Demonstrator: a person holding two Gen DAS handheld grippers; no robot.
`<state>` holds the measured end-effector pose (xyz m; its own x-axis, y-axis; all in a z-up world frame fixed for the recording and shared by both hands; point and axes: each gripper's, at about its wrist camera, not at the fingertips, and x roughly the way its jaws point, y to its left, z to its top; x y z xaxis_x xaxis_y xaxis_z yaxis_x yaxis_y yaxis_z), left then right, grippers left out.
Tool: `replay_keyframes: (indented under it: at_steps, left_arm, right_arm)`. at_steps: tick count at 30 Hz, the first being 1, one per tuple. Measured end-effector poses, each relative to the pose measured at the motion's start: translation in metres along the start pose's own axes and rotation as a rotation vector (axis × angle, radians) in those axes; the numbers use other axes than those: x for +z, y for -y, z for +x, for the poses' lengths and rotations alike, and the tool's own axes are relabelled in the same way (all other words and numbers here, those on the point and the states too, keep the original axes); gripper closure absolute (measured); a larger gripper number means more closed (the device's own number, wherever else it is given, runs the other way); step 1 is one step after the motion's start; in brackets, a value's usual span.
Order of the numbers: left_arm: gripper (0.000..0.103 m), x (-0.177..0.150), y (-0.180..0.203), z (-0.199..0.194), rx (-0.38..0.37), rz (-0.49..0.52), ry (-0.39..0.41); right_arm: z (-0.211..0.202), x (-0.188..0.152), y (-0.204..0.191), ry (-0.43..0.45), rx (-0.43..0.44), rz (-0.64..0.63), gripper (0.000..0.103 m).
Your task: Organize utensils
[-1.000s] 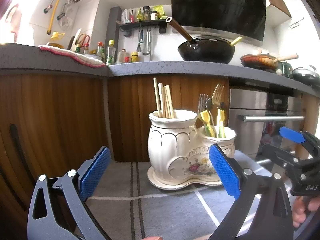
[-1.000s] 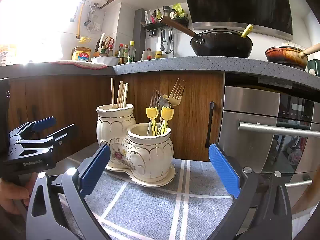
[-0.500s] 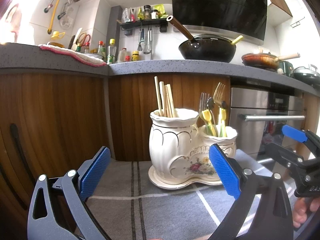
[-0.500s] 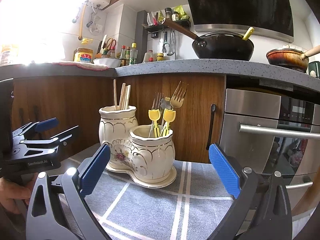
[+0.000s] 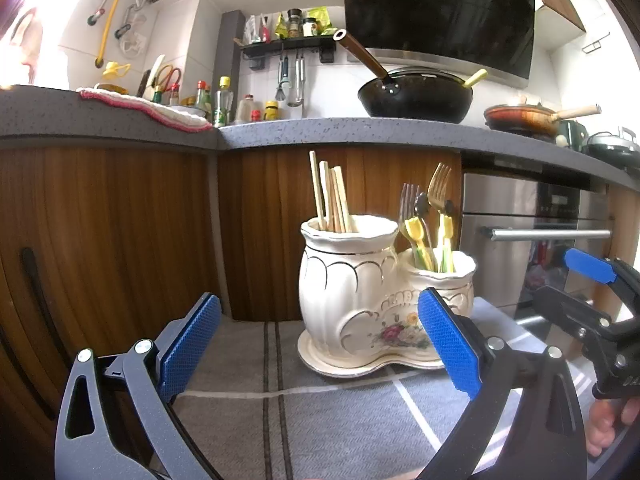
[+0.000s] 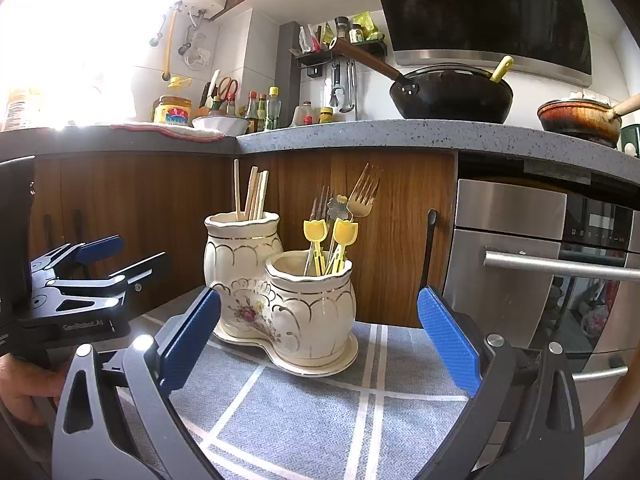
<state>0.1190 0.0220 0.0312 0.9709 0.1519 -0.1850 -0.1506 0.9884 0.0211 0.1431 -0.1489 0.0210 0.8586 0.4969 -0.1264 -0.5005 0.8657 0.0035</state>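
Evidently, with both the left hand-held gripper (image 5: 318, 344) and right hand-held gripper (image 6: 318, 340) spread apart and empty, the thin, stiff, slippery forks (image 6: 360, 196) upright in the fragile ceramic holder (image 6: 308, 304) just ahead are best pinched by their exposed upper ends.

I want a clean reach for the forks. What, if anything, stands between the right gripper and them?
Nothing visible. The right gripper is open, with only bare cloth between it and the short jar holding the forks.
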Motion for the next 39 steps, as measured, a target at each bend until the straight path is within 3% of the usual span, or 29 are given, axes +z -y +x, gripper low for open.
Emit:
replay_keyframes:
  at_steps: [39]
  left_arm:
    - [0.005, -0.0027, -0.0024, 0.0018, -0.002, 0.002, -0.005]
  right_arm:
    - [-0.0001, 0.0007, -0.0005, 0.003, 0.019, -0.007, 0.006]
